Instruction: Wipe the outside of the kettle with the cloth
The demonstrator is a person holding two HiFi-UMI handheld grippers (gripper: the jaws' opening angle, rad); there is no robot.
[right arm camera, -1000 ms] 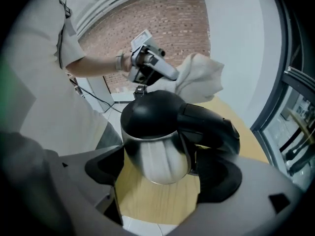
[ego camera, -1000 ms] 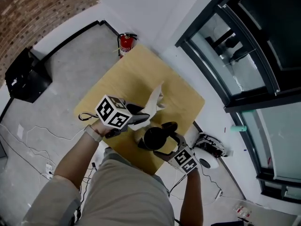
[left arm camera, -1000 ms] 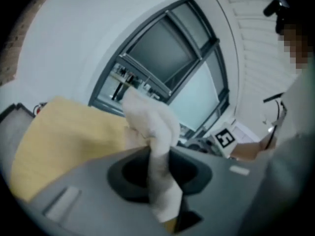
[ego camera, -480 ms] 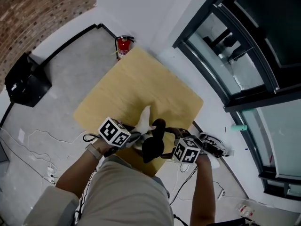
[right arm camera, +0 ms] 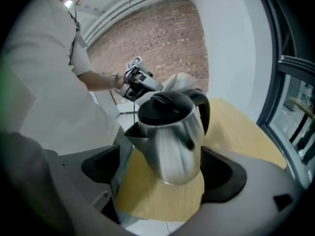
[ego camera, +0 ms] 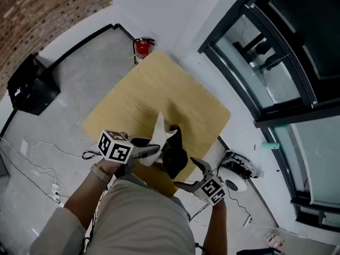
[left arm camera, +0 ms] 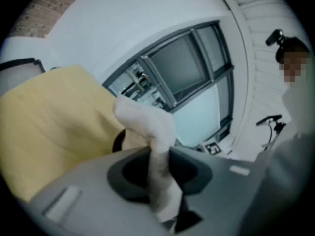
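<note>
The wiping step is under way. The left tool (left arm camera: 158, 167) is clenched on the cloth (left arm camera: 145, 123), whose loose end is standing up past the jaws. In the head view it is pressing against the left side of the kettle (ego camera: 173, 156). The kettle is standing upright on the desk (ego camera: 159, 89), near the edge closest to the person.

The right tool (ego camera: 188, 175) is released. Its jaws have just been opening and are now spread wide. The kettle is showing between them in the right gripper view, but the pads are not pressing on it.

The next move probably calls for dragging the cloth around the steel body. With nothing steadying it, the kettle may slide or turn, so light pressure or a fresh hold seems wise.

Compared with half a second ago, the right tool is no longer up against the kettle. It is now drawn back toward the person, while the left tool with the cloth is sitting slightly farther left.
</note>
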